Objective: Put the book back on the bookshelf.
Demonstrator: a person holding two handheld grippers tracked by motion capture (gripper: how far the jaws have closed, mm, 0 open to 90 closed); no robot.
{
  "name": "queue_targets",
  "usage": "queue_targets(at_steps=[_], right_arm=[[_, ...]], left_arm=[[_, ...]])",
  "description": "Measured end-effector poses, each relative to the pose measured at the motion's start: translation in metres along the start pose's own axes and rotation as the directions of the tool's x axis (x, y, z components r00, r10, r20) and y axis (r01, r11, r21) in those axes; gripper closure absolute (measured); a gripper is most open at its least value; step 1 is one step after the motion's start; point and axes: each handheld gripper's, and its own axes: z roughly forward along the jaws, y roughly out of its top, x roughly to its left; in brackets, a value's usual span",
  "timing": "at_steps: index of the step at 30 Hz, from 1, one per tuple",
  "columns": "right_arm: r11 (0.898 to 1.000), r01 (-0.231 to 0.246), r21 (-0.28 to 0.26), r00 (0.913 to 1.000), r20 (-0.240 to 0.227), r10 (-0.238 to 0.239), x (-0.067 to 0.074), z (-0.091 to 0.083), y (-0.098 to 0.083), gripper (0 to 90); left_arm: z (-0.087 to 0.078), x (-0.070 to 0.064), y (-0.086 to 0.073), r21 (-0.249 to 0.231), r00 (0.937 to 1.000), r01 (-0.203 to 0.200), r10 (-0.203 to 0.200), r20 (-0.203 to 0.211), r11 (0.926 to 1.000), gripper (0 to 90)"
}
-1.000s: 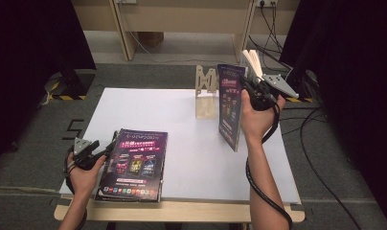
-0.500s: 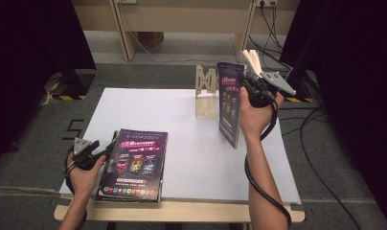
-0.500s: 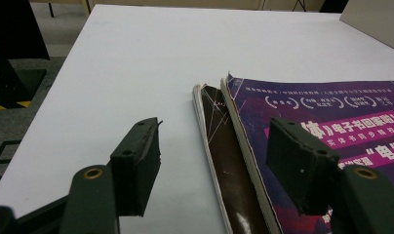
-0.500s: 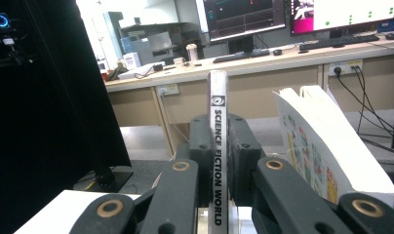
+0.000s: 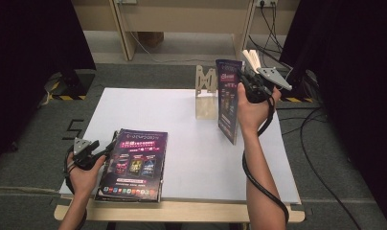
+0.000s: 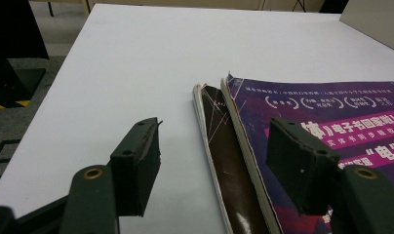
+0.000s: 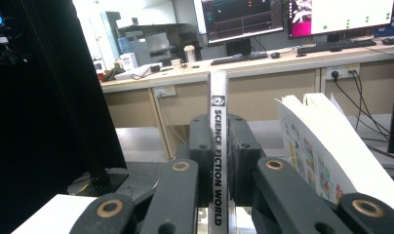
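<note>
The right gripper (image 5: 244, 81) is clamped on the spine of an upright magazine (image 5: 228, 98), held above the far right of the table (image 5: 182, 110), just beside the wooden rack (image 5: 205, 91). I judge this one is about to be slotted in, not yet seated. At the near left, the left gripper (image 5: 108, 148) hangs with jaws apart at the edge of the stack of magazines (image 5: 134, 163), gripping nothing. Those are left to shelve.

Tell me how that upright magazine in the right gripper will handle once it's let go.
The magazine, clamped at its spine by the right gripper, is thin, so probably floppy and light. Standing on edge, it would likely tip unless leaned on the wooden rack. Its glossy cover may slide.
</note>
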Motion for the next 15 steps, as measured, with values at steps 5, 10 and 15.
queue_targets(at_steps=[5,10,15], right_arm=[[1.0,0.004,0.001,1.0,0.002,-0.004,0.001,0.005,0.001,83.8],[1.0,0.009,-0.001,0.9999,0.009,-0.009,0.001,0.009,0.002,83.8],[1.0,0.015,-0.003,0.9997,0.016,-0.015,0.001,0.014,0.004,83.8]], left_arm=[[0.0,0.0,0.0,0.0,1.0,0.001,-0.001,0.0,1.0,36.7],[0.0,0.0,0.0,0.0,1.0,0.0,0.0,0.0,1.0,36.6],[0.0,0.0,0.0,0.0,1.0,0.004,-0.004,0.002,1.0,36.6]])
